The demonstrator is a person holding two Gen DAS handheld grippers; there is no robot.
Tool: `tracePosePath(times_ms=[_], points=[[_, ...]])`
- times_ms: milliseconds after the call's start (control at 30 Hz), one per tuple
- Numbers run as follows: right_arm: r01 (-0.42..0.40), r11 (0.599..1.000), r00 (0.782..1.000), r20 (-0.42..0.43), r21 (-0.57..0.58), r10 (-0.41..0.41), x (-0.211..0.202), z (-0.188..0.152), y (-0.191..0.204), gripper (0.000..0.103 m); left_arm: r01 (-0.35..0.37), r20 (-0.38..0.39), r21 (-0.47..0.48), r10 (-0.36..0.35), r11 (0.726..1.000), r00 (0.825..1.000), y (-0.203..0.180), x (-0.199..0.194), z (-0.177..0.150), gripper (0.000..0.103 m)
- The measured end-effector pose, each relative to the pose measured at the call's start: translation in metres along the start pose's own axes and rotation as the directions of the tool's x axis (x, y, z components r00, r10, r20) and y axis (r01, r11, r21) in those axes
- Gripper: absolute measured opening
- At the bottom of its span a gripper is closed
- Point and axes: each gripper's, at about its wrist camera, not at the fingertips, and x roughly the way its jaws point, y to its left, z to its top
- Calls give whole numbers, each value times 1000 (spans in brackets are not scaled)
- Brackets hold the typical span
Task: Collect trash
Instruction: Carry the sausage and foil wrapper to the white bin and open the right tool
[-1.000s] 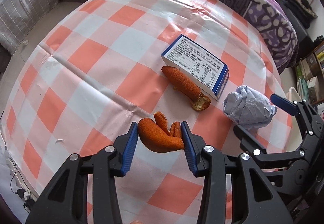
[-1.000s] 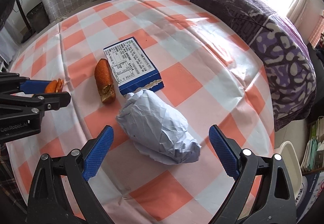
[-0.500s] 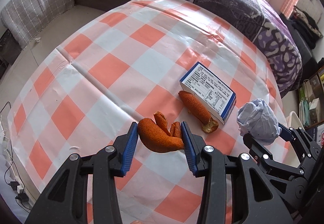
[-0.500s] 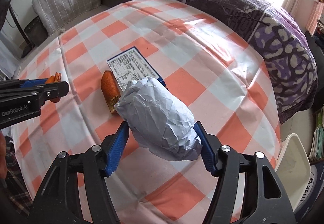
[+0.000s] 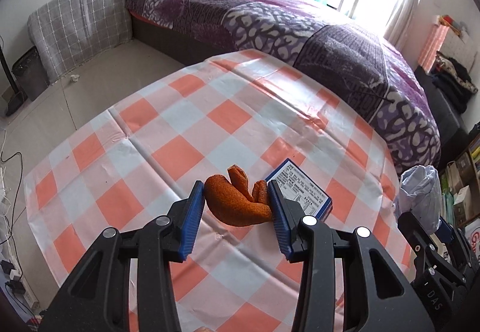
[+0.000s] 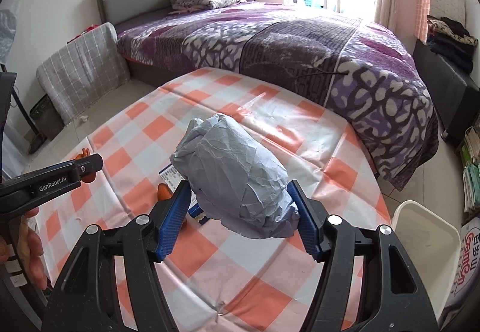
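My left gripper (image 5: 237,206) is shut on a curled orange peel (image 5: 235,202) and holds it above the checked tablecloth (image 5: 192,128). My right gripper (image 6: 240,206) is shut on a crumpled grey-blue paper ball (image 6: 231,173), lifted off the table; the ball also shows at the right edge of the left wrist view (image 5: 420,197). A blue and white box (image 5: 303,191) lies on the table behind the peel. A second orange peel (image 6: 163,191) lies beside the box, mostly hidden by my right fingers.
A white bin (image 6: 420,245) stands on the floor at the table's right. A purple bed (image 6: 285,44) runs behind the table. A grey checked cushion (image 5: 78,23) leans at the left. Shelves with clutter (image 5: 462,182) stand at the far right.
My right gripper closed on the paper ball and lifted it. Both grippers rose and tilted up, so the room is now in view. The left still holds the peel.
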Motion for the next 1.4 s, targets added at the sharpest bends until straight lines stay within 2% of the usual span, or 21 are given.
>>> tracePosePath(times_ms=[267, 433, 967, 1400], points=[[28, 995, 998, 62, 99, -34, -18, 4, -20, 63, -26, 107, 3, 26, 1000, 994, -13, -17, 5, 43], [46, 990, 995, 79, 135, -57, -26, 3, -31, 63, -23, 134, 11, 21, 1000, 991, -23, -23, 5, 43], [99, 974, 989, 89, 204, -119, -49, -4, -71, 63, 35, 150, 86, -47, 996, 988, -76, -32, -3, 43], [144, 939, 978, 101, 311, -183, -78, -15, -123, 63, 82, 143, 190, -111, 978, 983, -132, -42, -20, 43]])
